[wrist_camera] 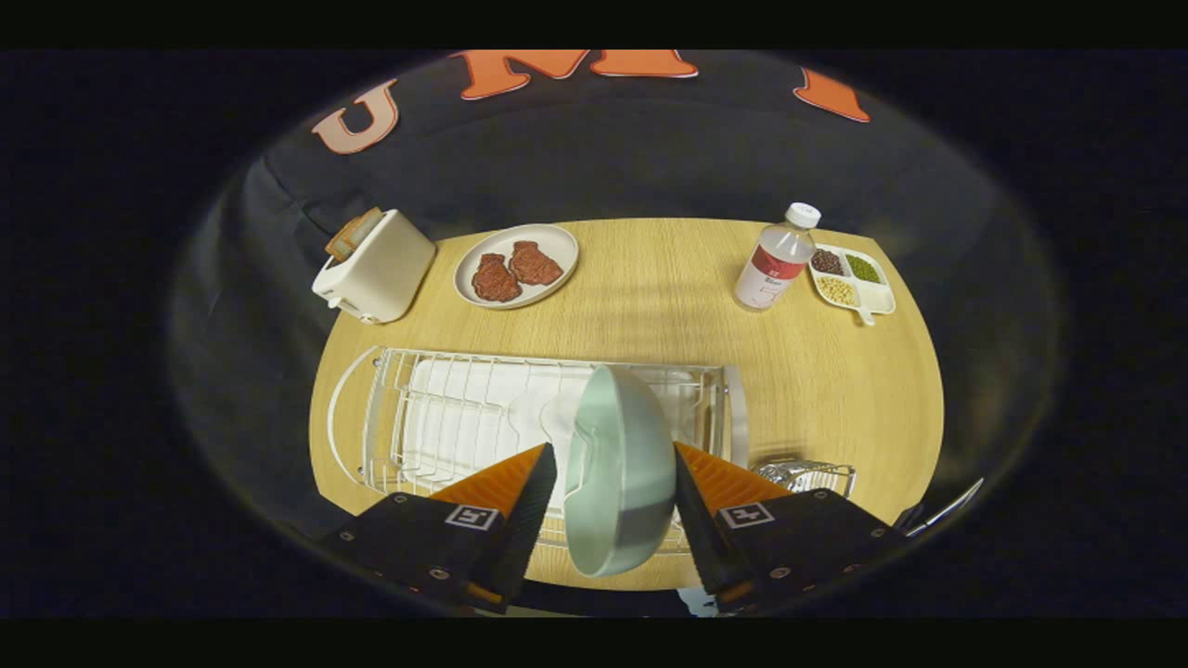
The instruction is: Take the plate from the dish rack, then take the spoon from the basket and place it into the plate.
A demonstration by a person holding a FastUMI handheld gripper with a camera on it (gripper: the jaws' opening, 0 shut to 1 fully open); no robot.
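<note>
Gripper view — contents of a round wooden table seen from above the near edge.

Gripper: two fingers spread apart, with the plate standing between them. The left finger appears to meet the plate's rim and the right finger lies close against its outer side; whether both actually press on it cannot be told.

Plate: pale green, deep like a shallow bowl, standing on edge and tilted, its hollow facing left. It sits over the near right part of the dish rack.

Dish rack: white wire, long, lying across the near half of the table, with a white tray under the wires.

Basket: small wire one, just right of the rack's near corner, partly hidden behind the right finger. Its contents cannot be made out.

Spoon: a thin metal handle, likely the spoon, juts out at the near right edge of the table, beyond the basket.

Far side, left to right — a white toaster with bread in its slot; a plate of meat holding two red-brown pieces; a clear bottle with a white cap; a divided white dish of beans and grains.
</note>
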